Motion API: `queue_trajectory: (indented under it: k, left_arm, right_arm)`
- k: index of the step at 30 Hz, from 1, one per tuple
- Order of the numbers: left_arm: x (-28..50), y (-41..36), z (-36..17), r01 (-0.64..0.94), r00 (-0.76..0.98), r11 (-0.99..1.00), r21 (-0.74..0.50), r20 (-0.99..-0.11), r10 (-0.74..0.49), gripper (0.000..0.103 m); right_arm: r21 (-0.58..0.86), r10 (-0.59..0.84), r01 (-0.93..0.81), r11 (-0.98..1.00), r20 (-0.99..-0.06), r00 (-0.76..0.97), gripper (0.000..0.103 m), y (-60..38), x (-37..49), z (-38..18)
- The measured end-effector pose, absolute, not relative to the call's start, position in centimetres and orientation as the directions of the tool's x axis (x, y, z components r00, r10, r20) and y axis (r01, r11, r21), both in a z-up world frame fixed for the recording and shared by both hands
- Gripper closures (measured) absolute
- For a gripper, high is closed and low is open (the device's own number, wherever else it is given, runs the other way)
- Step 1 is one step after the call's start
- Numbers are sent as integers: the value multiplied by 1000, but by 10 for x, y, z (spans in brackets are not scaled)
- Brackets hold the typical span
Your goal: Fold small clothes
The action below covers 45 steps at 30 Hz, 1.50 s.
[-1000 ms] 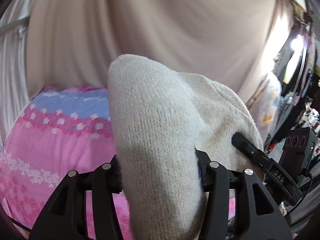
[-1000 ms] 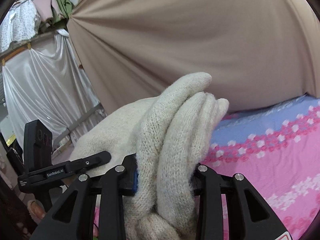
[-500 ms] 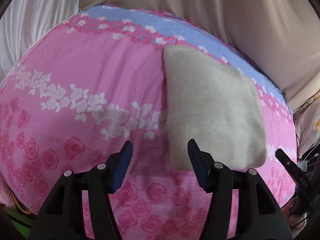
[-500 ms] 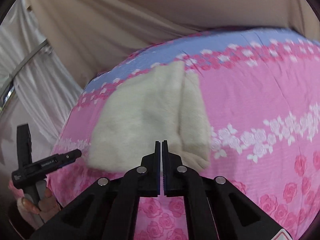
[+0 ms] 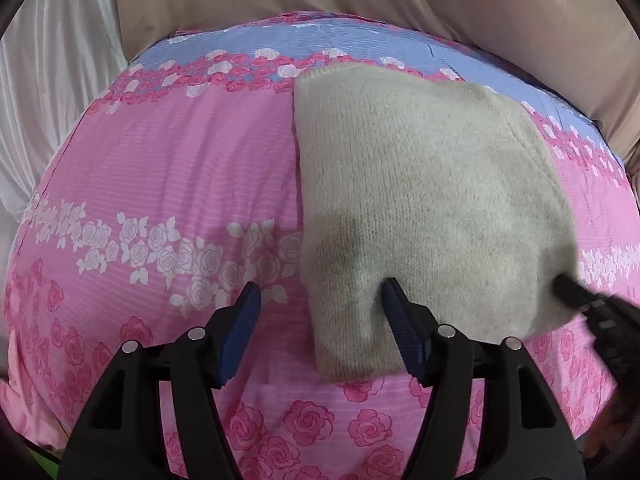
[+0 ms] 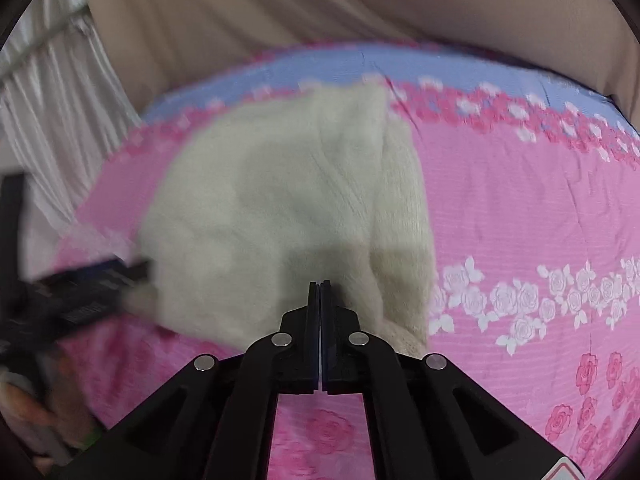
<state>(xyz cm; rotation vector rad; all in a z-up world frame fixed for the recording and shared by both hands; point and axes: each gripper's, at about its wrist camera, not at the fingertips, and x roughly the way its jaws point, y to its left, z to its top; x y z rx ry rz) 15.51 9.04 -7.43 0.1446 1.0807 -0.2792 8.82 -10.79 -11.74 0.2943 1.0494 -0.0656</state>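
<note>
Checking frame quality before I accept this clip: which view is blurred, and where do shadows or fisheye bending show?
Left wrist view: sharp, knit of the cream garment legible; a soft shadow near the open left gripper; only the other gripper at the right edge smears. Right wrist view: motion-blurred throughout, garment streaked, shadow ahead of the shut right gripper. Both views: the floral bedcover bulges from fisheye distortion, with dark corners.

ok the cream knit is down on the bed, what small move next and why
Probably lift both claws clear. The folded cream knit lies flat on the pink floral bedspread; the left claw is open with nothing between its fingers, and the right claw is shut, holding nothing, so neither grips it.
</note>
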Motion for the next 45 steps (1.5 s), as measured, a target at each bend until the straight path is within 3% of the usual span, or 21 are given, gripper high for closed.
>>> queue_trajectory:
  k: [4,7,11,15,45]
  left_arm:
    - [141,87,-54,302,479,953,4,-865,-148,42]
    - [126,85,-35,297,536,955,25,-832,-145,30]
    - [112,81,-18,287,603,957,50,-786,-140,18]
    - [100,74,-8,293,648,952,85,-750,-133,18]
    - [68,82,-21,322,655,942,98,-741,-147,18]
  right_arm:
    - [261,93,213,941,-808,582,100,-107,66,-84]
    - [272,67,217,938,-753,655,91,-101,41,-50]
    - [260,-22,283,923,-700,714,49,-98,14,-26]
    - [259,-101,353,899,-661,743,35,-99,-2,-16]
    - [163,-148,351,922,-689,709,30,-48,-17,-32]
